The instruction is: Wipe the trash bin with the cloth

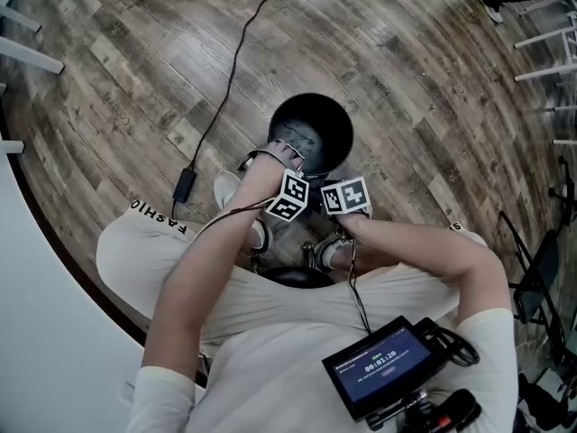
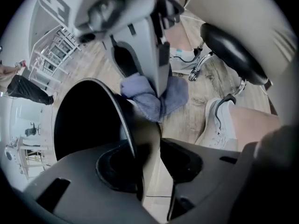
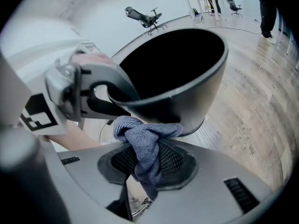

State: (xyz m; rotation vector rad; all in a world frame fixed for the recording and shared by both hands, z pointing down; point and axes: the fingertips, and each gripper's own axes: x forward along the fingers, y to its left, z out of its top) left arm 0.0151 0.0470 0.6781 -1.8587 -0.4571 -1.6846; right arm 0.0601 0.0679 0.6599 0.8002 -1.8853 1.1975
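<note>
Trash bin (image 3: 191, 87) on floor (image 1: 406, 79); left claw (image 2: 152, 146) parted astride its rim, likely steadying it; right claw (image 3: 142, 171) clamps cloth (image 3: 145, 134) at bin's outer wall, ready to wipe

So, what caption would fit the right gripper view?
Right hand-held gripper grips a blue cloth at the black trash bin's outer wall.

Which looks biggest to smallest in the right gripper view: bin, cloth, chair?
1. bin: fills much of the view.
2. cloth: a bunch close to the camera, so nearness inflates it.
3. chair: tiny here only because it stands far back; the view does not show its true size.
</note>
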